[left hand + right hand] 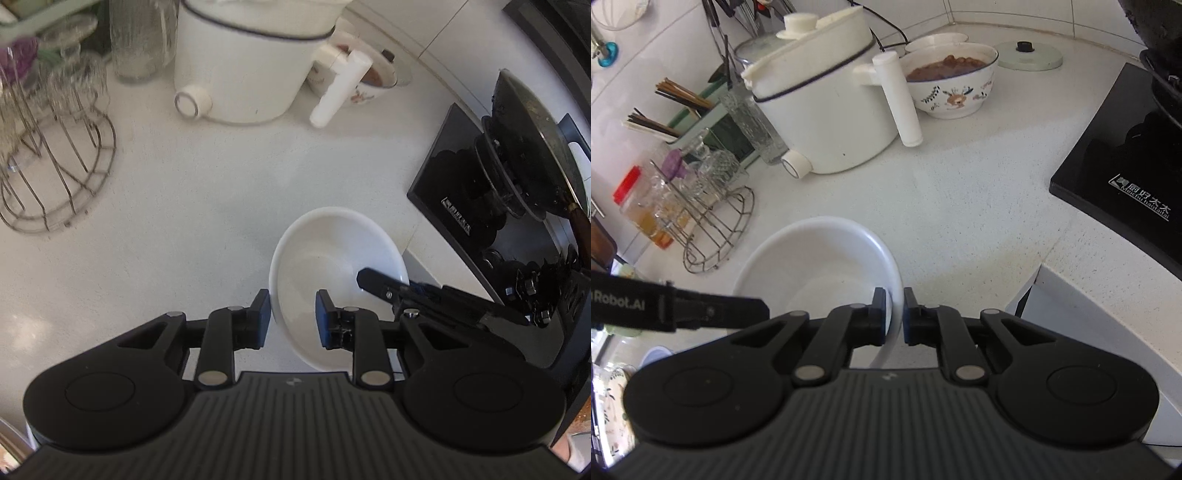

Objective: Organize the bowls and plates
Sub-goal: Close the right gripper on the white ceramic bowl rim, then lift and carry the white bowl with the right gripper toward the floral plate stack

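Observation:
A plain white bowl (332,254) is held above the white counter between both grippers. In the left wrist view my left gripper (293,319) straddles the bowl's near rim with a visible gap between its blue pads, so it stands open around the rim. The right gripper's finger (384,286) reaches in over the bowl's right rim. In the right wrist view my right gripper (894,314) is shut on the right rim of the bowl (816,258). The left gripper's finger (701,312) comes in from the left.
A white electric pot (827,110) with a long handle stands at the back. A patterned bowl of brown food (951,79) and a pale lid (1028,55) sit behind it. A wire glass rack (713,218) is left. A black stove (1126,177) is right.

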